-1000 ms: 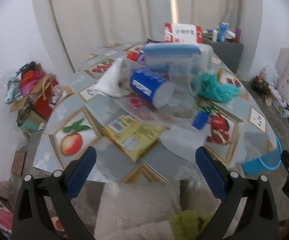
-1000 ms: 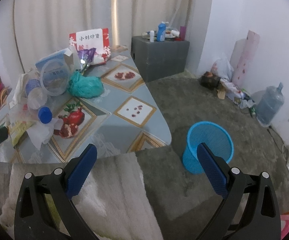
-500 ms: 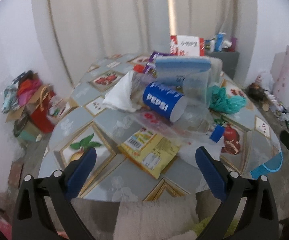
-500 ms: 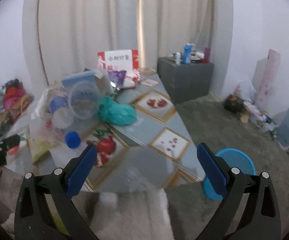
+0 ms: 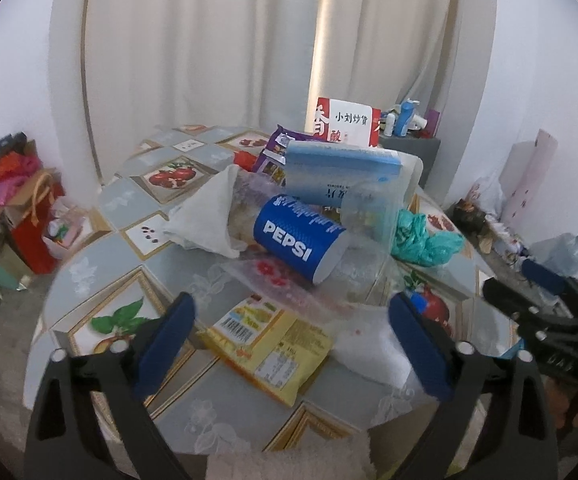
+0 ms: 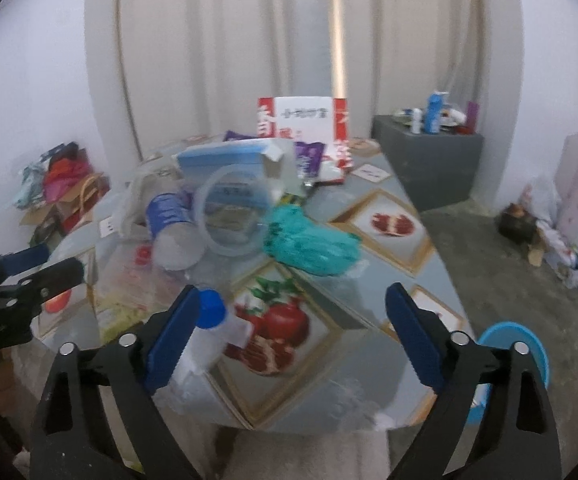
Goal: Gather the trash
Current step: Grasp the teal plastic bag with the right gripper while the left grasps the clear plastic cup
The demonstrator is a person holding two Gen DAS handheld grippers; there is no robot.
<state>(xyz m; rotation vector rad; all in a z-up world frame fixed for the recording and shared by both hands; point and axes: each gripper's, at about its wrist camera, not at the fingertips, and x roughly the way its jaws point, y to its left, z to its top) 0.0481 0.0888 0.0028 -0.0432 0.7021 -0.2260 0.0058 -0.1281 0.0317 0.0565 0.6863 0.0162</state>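
On the bench (image 5: pixel 101 240) middle, litter heap: blue Pepsi paper cup (image 5: pixel 301 238) on its side, light, crushable, take at rim. Flat yellow snack wrapper (image 5: pixel 273 340) near, thin, slippery, pinch an edge. Left gripper (image 5: pixel 293 344) and right gripper (image 6: pixel 293 344) fingers apart, just been closing slightly, nothing between. Blue mesh bin (image 6: pixel 529 344) right, on floor.

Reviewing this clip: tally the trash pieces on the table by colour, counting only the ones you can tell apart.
Blue: 3 (Pepsi cup, box, bottle cap)
Yellow: 1 (snack packet)
Green: 1 (plastic bag)
White: 1 (tissue)
Purple: 1 (wrapper)
Clear: 1 (tub)
Total: 8
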